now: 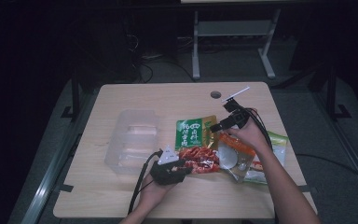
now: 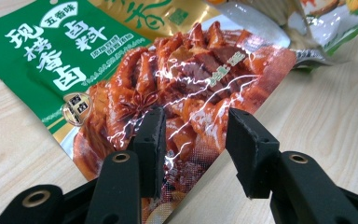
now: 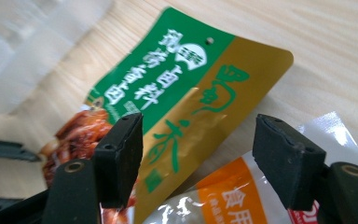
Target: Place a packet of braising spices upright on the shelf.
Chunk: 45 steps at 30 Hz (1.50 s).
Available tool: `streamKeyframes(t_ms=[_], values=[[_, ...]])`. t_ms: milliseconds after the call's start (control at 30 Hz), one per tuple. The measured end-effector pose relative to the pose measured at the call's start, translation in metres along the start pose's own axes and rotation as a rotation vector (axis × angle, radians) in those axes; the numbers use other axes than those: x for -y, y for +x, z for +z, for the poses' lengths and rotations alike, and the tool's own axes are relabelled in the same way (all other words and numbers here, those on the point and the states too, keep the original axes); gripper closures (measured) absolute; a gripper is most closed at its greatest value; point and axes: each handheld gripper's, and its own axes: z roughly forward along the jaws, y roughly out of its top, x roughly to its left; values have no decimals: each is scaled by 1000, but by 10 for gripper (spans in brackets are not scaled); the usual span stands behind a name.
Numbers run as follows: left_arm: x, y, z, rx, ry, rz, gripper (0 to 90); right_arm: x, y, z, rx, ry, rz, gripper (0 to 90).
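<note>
Green-and-gold spice packet: lies flat on the wooden table, middle, just right of the clear plastic box.
Packet's near corner: sits between the left gripper jaws; one pad is on the foil, the other stands clear.
Left jaws: half apart, not clamped.
Right gripper: over the packet's far end, jaws wide, holding nothing.
Orange-and-white pouch: overlaps the packet's right edge.

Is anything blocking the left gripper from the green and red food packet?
Nothing visible. The left gripper has its jaws open astride the near corner of the green and red packet, not yet pressing it.
</note>
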Motion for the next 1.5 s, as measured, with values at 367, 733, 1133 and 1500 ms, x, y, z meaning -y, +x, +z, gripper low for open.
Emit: streamKeyframes(t_ms=[367, 733, 1133, 1500], values=[[3, 3, 5, 8, 32, -28, 551, -6, -14, 29, 5, 54, 95, 552], [3, 5, 2, 12, 20, -29, 503, -5, -12, 26, -84, 30, 120, 896], [-4, 0, -10, -2, -73, -78, 341, 13, 24, -34, -123, -138, -51, 900], [-13, -4, -14, -29, -136, -109, 231, 39, 64, -89, -147, -278, -277, 900]])
